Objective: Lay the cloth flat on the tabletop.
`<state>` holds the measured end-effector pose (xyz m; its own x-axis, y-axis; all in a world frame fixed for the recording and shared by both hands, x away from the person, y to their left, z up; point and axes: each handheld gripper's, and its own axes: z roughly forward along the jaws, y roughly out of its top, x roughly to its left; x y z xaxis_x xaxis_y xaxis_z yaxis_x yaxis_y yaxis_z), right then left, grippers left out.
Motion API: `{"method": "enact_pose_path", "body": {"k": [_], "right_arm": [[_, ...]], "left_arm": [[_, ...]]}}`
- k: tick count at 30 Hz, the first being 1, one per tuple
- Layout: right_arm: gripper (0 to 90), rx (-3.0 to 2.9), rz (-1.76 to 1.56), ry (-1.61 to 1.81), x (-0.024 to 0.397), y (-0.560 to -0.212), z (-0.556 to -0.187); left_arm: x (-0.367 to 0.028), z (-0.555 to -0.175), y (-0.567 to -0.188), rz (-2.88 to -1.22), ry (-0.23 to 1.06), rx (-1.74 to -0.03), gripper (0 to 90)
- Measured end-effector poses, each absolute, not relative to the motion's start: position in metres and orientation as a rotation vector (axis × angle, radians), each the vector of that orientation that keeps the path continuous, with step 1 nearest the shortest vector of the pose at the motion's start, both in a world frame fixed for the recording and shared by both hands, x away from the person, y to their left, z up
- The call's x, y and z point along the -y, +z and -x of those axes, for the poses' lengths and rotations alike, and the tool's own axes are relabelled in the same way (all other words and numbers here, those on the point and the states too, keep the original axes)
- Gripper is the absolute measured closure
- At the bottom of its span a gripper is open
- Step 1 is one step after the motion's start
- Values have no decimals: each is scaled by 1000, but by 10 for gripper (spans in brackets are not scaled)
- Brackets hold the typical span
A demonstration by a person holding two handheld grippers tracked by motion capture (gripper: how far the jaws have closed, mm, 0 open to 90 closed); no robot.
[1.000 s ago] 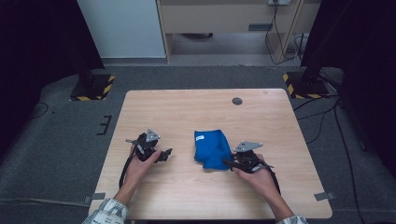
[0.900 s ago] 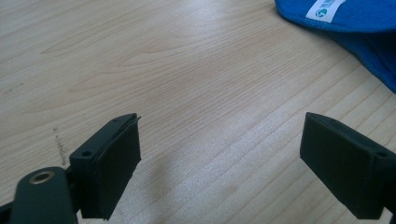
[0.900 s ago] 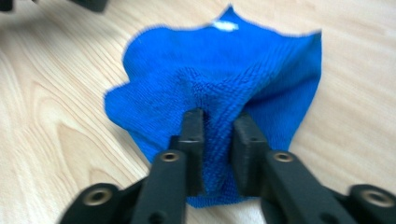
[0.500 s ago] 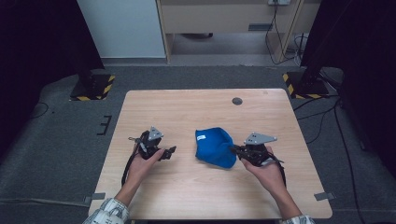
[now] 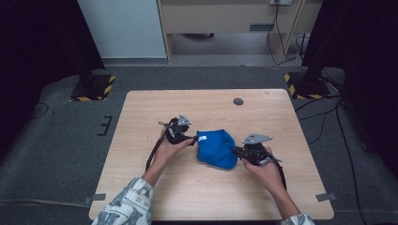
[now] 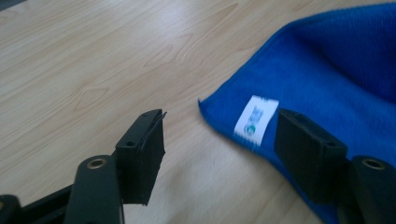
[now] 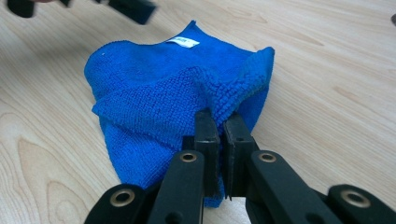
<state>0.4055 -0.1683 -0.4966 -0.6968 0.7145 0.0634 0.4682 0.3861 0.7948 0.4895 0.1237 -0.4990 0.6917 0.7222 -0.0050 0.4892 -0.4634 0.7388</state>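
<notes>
1. the right gripper (image 7: 219,122) is pinching a raised fold of the blue cloth (image 5: 216,148) lying mid-table (image 5: 197,103).
2. the left gripper (image 6: 219,140) is closing in, jaws apart around the cloth's labelled corner, not yet pressing it.

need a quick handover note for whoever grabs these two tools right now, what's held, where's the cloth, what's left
Right tool: shut on a raised fold of the blue microfibre cloth, at its right edge.
Left tool: open, jaws have just been closing; the cloth's corner with the white label lies between them, not yet pinched.
Cloth: crumpled at the middle of the light wooden table.
Done: right grip.
Left: probably close the left tool on the labelled corner, then spread or fold.
</notes>
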Motion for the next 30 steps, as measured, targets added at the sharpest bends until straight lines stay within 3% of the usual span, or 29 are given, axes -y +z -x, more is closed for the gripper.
{"method": "enact_pose_path", "body": {"k": [4, 7, 14, 19, 21, 24, 30], "right_arm": [[867, -2367, -1028, 1208, 167, -498, -406], [866, -2369, -1031, 1208, 168, -498, -407], [866, -2361, -1042, 1230, 168, -497, -406], [864, -2352, -1050, 1245, 168, -495, -407], [863, -2349, -1056, 1259, 168, -494, -407], [853, -2352, -1053, 1260, 165, -493, -408], [731, -2371, -1065, 1235, 154, -498, -414]], "left_arm": [[-109, -501, -506, -2146, 377, -941, 424], [-100, -506, -514, -2211, 444, -945, 455], [-99, -517, -527, -2192, 381, -1010, 513], [-103, -509, -525, -2202, 344, -991, 813], [-109, -503, -522, -2196, 351, -985, 886], [-123, -489, -515, -2157, 393, -967, 891], [-151, -461, -503, -2112, 374, -970, 890]]}}
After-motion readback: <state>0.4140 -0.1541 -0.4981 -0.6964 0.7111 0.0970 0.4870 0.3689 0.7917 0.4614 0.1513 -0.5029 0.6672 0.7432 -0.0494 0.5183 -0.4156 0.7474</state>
